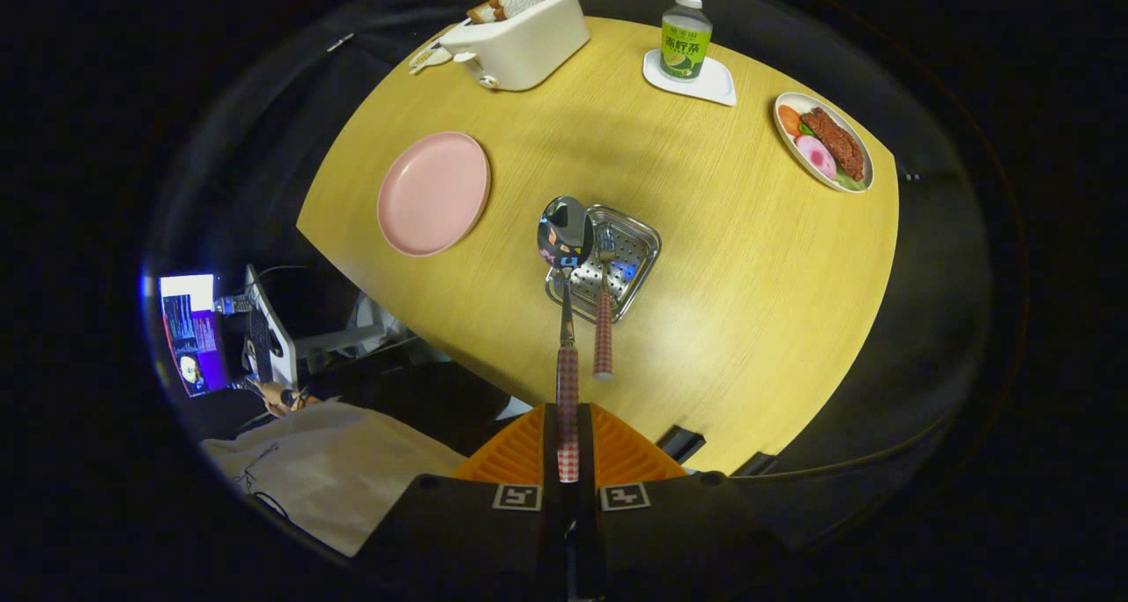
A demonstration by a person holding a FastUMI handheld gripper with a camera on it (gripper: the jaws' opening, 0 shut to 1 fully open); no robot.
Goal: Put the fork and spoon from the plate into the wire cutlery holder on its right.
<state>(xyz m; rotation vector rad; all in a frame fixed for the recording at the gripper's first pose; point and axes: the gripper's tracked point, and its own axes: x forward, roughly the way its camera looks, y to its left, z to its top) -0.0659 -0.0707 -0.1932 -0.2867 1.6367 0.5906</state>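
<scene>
Nearest, the gripper (568, 448) has both fingers (520, 457) clenched on the checked handle of the spoon (565, 320), which stands out ahead of them with its bowl held above the near left part of the wire cutlery holder (636, 254). Whether the spoon's bowl touches the holder's rim or hangs just over it is hard to judge from this angle.

Just to the right of the spoon, the fork (603, 320) already sits in the holder, its tines down on the perforated base and its checked handle leaning out toward the near side, apart from the gripper.

The holder rests on the round wooden table (723, 320), roughly in its middle. To the left of the holder lies the pink plate (434, 193), bare, with a gap of table between the two.

Off the table to the near left, a white cloth (326, 474) and a lit screen (189, 329) show below the table's edge.

Farther back, on the right side, a dish of food (824, 141) sits near the table's edge. At the far side stands a green bottle (685, 38) on a white coaster (718, 86), and to its left a white toaster (520, 38) with bread slices sticking out of the top.
</scene>
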